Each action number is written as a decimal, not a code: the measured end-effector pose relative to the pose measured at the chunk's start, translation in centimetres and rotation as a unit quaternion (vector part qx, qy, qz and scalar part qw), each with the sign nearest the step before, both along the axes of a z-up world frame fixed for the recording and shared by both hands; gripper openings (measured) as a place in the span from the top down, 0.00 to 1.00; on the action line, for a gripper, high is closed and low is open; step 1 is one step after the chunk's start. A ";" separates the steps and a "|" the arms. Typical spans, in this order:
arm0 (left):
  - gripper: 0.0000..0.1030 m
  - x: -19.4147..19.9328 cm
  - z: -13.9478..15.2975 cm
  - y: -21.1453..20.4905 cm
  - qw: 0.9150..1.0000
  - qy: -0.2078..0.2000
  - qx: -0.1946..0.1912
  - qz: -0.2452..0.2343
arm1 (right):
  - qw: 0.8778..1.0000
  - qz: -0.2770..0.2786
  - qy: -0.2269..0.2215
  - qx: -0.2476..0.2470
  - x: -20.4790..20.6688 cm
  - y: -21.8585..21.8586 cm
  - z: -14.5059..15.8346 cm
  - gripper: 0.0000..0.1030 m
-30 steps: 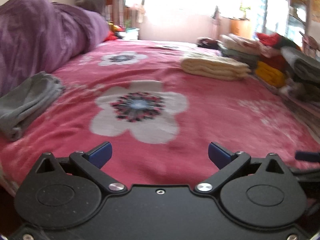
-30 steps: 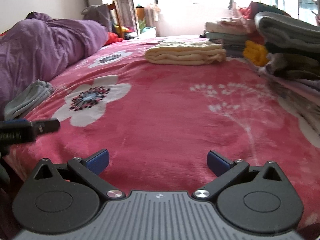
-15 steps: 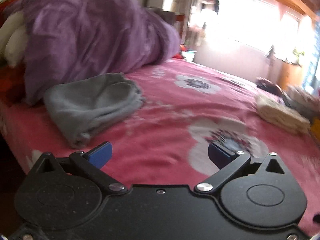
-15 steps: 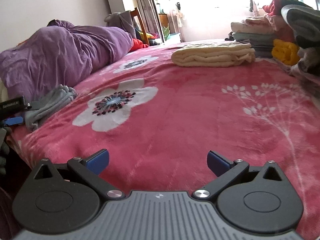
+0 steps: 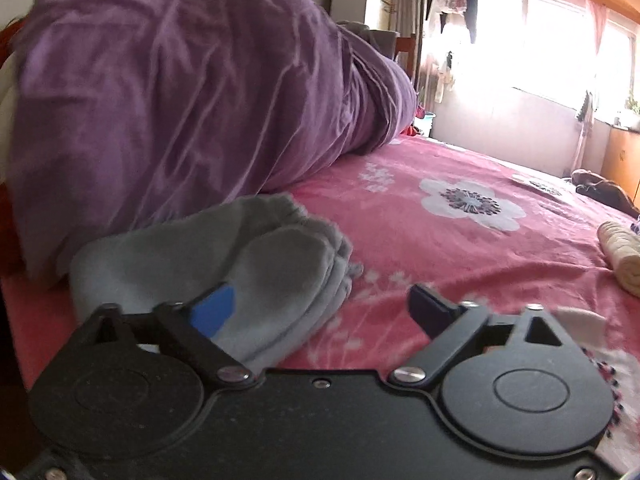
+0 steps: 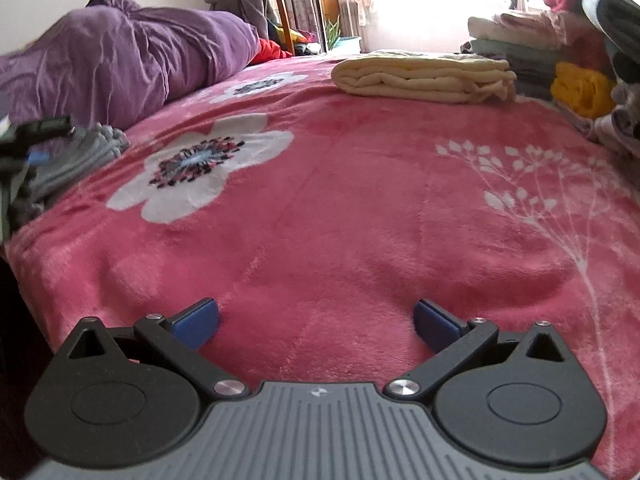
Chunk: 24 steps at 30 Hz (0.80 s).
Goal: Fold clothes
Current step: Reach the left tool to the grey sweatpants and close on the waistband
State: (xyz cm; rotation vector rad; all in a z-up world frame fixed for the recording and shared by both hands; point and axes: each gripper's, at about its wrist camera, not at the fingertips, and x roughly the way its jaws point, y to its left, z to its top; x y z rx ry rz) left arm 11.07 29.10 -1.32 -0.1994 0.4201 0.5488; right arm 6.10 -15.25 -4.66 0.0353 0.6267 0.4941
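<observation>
A folded grey garment (image 5: 224, 268) lies on the pink flowered blanket (image 5: 460, 248) near the bed's left edge, beside a purple quilt (image 5: 192, 92). My left gripper (image 5: 320, 308) is open just in front of it, its left fingertip (image 5: 212, 308) over the grey cloth. In the right wrist view the same grey garment (image 6: 76, 156) shows at far left with the left gripper (image 6: 28, 140) beside it. My right gripper (image 6: 316, 322) is open and empty over bare blanket (image 6: 340, 200). A folded cream garment (image 6: 424, 76) lies further back.
A stack of folded clothes (image 6: 532, 48) with a yellow piece (image 6: 580, 88) lines the right side of the bed. The purple quilt (image 6: 120, 56) fills the left side. A chair (image 6: 272, 4) stands beyond the bed. A dark garment (image 5: 604, 190) lies at the far end.
My left gripper has swung left and closed in on the grey garment, which now fills its lower view. The right gripper has turned slightly left and stays open over the blanket.
</observation>
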 end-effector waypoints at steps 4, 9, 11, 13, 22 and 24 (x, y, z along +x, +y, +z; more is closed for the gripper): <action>0.40 2.8 -0.8 1.3 1.000 0.020 0.009 0.010 | 1.000 0.002 0.004 -0.013 0.2 0.4 -0.4 0.00; 0.47 4.9 -1.9 2.7 0.998 0.059 0.009 0.024 | 1.000 0.004 0.003 -0.028 2.0 -0.1 -2.3 0.00; 0.61 5.0 -2.2 3.4 0.997 0.065 0.002 0.033 | 1.000 0.004 0.000 -0.029 1.9 -0.1 -2.3 0.00; 0.85 4.6 -2.0 4.0 0.998 0.055 -0.009 0.035 | 1.000 0.004 -0.001 -0.028 1.8 -0.1 -2.3 0.00; 0.98 -0.4 2.4 3.5 0.993 -0.074 -0.084 0.041 | 0.999 -0.008 0.020 0.030 1.6 -2.0 -1.7 0.00; 0.98 -2.4 4.4 2.3 0.988 -0.113 -0.101 0.032 | 0.999 -0.012 0.026 0.046 1.5 -2.5 -1.6 0.00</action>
